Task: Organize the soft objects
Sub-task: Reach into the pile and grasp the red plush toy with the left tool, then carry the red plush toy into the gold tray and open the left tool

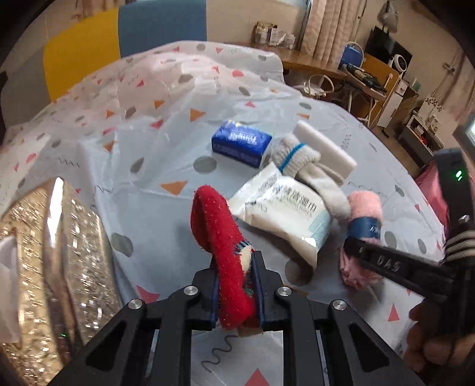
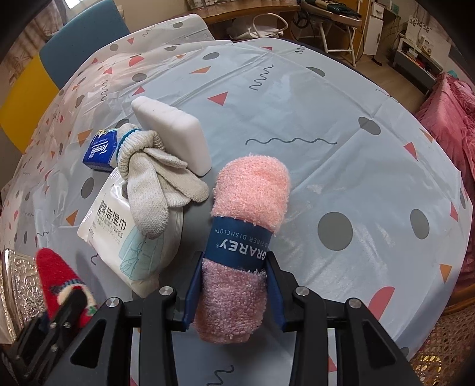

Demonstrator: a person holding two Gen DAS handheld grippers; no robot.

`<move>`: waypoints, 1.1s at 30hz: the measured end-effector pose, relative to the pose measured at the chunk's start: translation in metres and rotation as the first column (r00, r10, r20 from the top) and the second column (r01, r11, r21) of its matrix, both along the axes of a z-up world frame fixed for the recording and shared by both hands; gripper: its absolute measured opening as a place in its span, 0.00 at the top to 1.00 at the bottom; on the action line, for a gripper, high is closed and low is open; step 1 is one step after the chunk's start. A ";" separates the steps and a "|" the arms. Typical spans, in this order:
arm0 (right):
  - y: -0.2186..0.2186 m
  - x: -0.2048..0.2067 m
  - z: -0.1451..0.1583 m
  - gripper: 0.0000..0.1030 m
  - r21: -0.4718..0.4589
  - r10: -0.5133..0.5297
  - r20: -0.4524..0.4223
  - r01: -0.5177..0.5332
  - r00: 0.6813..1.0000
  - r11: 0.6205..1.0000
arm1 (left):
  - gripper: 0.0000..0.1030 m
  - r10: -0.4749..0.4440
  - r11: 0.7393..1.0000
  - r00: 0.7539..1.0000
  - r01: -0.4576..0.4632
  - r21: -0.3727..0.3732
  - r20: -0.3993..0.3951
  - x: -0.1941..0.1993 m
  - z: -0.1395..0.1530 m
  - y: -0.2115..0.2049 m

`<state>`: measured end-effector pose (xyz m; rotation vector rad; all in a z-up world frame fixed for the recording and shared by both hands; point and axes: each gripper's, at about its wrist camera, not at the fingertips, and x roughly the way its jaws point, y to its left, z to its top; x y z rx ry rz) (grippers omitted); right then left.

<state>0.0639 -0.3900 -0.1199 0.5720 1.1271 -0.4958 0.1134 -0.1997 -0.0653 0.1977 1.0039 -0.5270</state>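
Note:
My left gripper [image 1: 236,285] is shut on a red fuzzy sock [image 1: 219,234], held above the table; the sock also shows in the right wrist view [image 2: 63,282]. My right gripper [image 2: 234,285] is shut on a rolled pink dishcloth [image 2: 249,202] with a blue paper band; the dishcloth also shows in the left wrist view [image 1: 363,207]. On the table lie a knotted grey glove [image 2: 154,175], a white pack of cleaning wipes [image 2: 127,237], a blue tissue pack [image 2: 101,150] and a white sponge block [image 2: 172,133].
A shiny silver embossed box [image 1: 59,261] stands at the left, close to the red sock. The round table has a patterned plastic cloth [image 2: 326,133]. Blue and yellow chairs [image 1: 160,26] stand behind; a pink blanket [image 2: 448,118] lies at the right.

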 end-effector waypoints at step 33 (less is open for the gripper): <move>0.021 0.007 -0.004 0.63 -0.069 0.115 -0.045 -0.118 0.992 0.991 | 0.82 0.470 0.879 0.851 -0.424 -0.220 0.234 0.005 0.125 0.287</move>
